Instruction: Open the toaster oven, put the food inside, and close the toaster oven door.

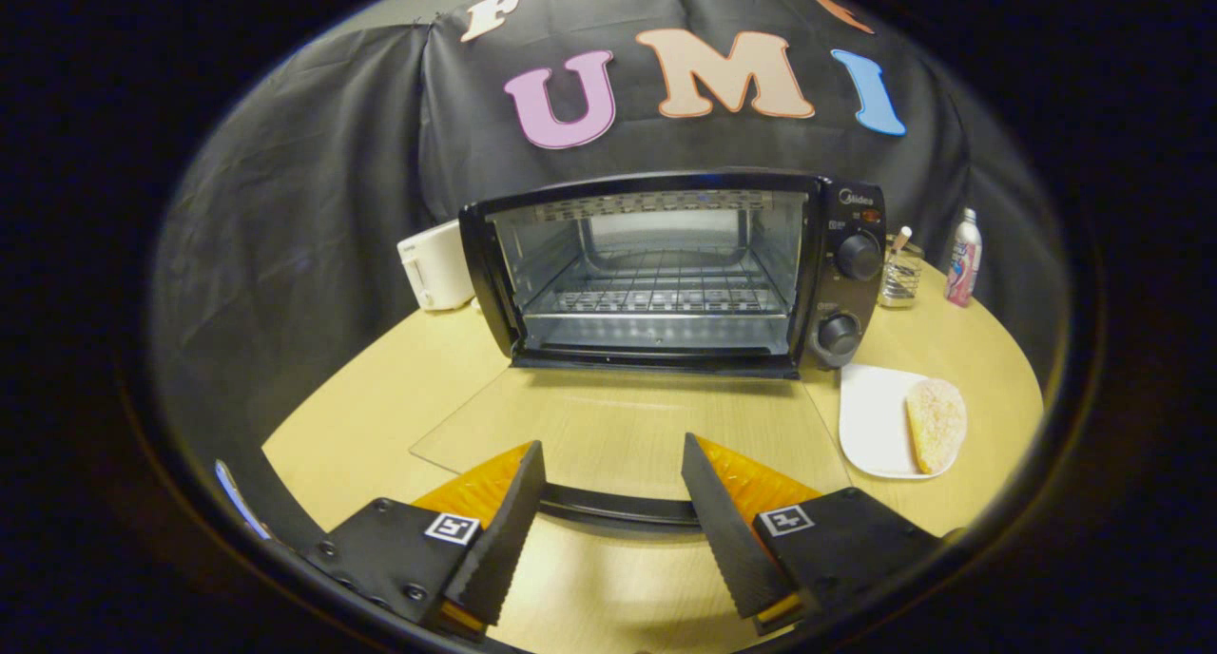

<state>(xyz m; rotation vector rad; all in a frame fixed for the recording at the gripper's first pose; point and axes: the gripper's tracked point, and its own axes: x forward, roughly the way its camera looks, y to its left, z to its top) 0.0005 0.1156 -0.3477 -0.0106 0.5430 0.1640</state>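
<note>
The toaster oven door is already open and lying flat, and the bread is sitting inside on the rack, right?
Not quite. The toaster oven door is open and lying flat, but the bread is on the white plate beside the oven, not on the rack. The gripper view shows it. The gripper is open, its fingers either side of the door's handle.

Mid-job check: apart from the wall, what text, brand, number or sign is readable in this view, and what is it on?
toaster oven: a brand mark and small marks by the knobs, all too small to read.
bottle: a printed label, too blurred to read.
gripper, open with the door handle between its fingers: two square pattern markers, no words.
</note>
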